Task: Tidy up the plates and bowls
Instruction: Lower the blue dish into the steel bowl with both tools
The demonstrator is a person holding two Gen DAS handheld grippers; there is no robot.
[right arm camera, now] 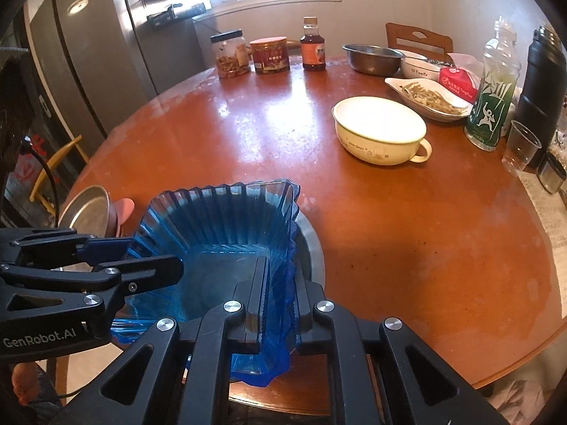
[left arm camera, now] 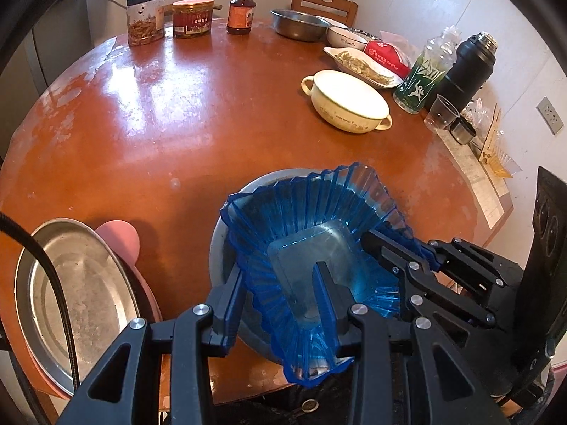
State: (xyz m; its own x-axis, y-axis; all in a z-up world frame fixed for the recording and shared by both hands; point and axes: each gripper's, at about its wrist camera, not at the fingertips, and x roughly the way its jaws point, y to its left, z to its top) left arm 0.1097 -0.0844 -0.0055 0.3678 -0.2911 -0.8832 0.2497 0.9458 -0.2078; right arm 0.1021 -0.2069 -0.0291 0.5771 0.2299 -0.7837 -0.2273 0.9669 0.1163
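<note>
I have the blue fluted glass dish (left arm camera: 312, 248) gripped from two sides, over a metal basin (right arm camera: 312, 248) at the near edge of the round wooden table (left arm camera: 141, 124). The dish is roughly rectangular; in the left wrist view its long axis runs from the near rim up and away toward the far right, and it sits tilted, near end lower. My left gripper (left arm camera: 283, 295) pinches the near-left wall, one finger inside the dish and one outside. My right gripper (right arm camera: 280, 290) is pressed nearly together on the thin right-hand wall. Whether the dish touches the basin I cannot tell. To the left a metal plate (left arm camera: 81, 290) rests on something pink (left arm camera: 122, 239). A cream two-handled bowl (right arm camera: 379, 131) stands well apart, farther back.
</note>
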